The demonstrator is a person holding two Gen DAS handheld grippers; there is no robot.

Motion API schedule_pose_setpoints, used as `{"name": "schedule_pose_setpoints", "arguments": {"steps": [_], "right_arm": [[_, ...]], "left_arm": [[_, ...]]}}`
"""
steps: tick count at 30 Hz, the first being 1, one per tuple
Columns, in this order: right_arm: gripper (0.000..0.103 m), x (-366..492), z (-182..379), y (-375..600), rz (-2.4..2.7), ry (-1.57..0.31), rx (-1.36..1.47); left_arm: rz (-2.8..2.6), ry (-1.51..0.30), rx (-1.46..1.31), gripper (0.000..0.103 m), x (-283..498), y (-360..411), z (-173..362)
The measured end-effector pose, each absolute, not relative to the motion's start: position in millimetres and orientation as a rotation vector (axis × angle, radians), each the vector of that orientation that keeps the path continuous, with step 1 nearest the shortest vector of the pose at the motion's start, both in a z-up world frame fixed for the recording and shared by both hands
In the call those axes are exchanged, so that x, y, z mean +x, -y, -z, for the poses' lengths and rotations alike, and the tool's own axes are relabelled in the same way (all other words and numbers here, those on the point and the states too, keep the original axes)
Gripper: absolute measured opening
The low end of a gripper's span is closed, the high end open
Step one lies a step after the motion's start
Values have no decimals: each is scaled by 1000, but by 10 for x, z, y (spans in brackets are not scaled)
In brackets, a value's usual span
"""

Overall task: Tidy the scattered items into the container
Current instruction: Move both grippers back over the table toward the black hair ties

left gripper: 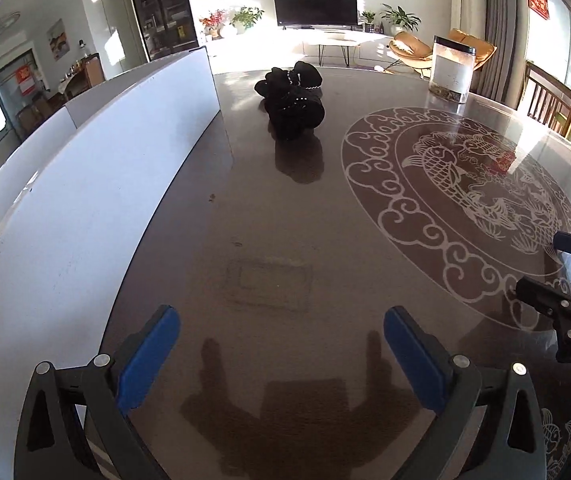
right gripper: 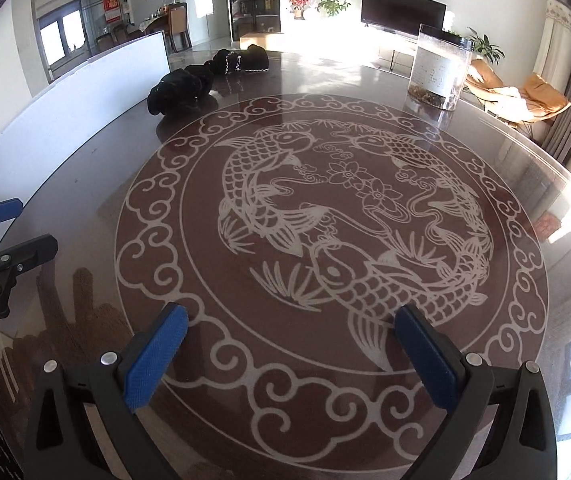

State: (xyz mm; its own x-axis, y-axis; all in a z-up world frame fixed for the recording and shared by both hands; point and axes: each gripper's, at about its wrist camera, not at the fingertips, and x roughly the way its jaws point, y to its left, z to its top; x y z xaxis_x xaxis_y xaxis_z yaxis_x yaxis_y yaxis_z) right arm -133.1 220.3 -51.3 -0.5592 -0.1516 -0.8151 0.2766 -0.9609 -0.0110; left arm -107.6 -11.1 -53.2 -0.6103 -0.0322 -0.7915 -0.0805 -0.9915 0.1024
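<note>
Jaws of both the left gripper (left gripper: pixel 281 356) and right gripper (right gripper: pixel 291 354) stand spread wide, empty, above the glossy brown carp-patterned surface (right gripper: pixel 365 412). Bundled black socks (left gripper: pixel 293 100) lie far ahead, near the white upright board (left gripper: pixel 85 208) edging the left. A clear plastic jar (right gripper: pixel 439 68) stands at the far right rim, well apart.

The table (right gripper: pixel 525 200) has a glossy, glass-like top with a pale fish pattern (right gripper: pixel 325 220) – it mirrors the room. The black bundles (left gripper: pixel 293 100) look like soft matt cloth. The jar (right gripper: pixel 439 68) is clear plastic or glass; the pads (right gripper: pixel 157 356) are blue, finely ribbed.
</note>
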Motion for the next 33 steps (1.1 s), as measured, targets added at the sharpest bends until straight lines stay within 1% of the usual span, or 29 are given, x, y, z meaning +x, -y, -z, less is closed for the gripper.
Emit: {"name": "schedule_pose_setpoints", "arguments": {"steps": [2, 6, 8, 10, 16, 19, 23, 24, 26, 28, 31, 33], "right_arm": [[103, -1322, 511, -2204, 2570, -201, 1324], [103, -1322, 511, -2206, 2570, -201, 1324], [103, -1262, 509, -2192, 2570, -201, 1323], [103, -1251, 507, -2191, 2570, -201, 1324], [103, -1297, 511, -2165, 2544, -214, 1309], [103, -1674, 478, -2029, 2454, -263, 1312], [102, -2508, 192, -1734, 2388, -121, 1190], [100, -2743, 132, -1630, 2358, -72, 1171], [93, -3181, 66, -1385, 2301, 5, 1176], [91, -3535, 81, -1119, 2250, 59, 1220], [91, -3803, 201, -733, 2257, -3, 1271], [88, -3813, 311, -514, 2193, -37, 1297]], "left_arm": [[-2778, -216, -1404, 103, -1100, 90, 616], [-2781, -180, -1393, 103, -1120, 114, 634], [-2764, -132, -1405, 103, -1142, 157, 649], [-2738, -43, -1425, 103, -1175, 233, 675], [-2751, -40, -1430, 103, -1156, 244, 663], [-2750, -40, -1430, 103, -1156, 244, 665], [-2750, -40, -1430, 103, -1152, 242, 666], [-2750, -40, -1430, 103, -1152, 242, 665], [-2750, -40, -1430, 103, -1152, 241, 666], [-2750, -40, -1430, 103, -1150, 240, 665], [-2750, -39, -1431, 103, -1151, 239, 665], [-2749, -39, -1431, 103, -1149, 238, 665]]}}
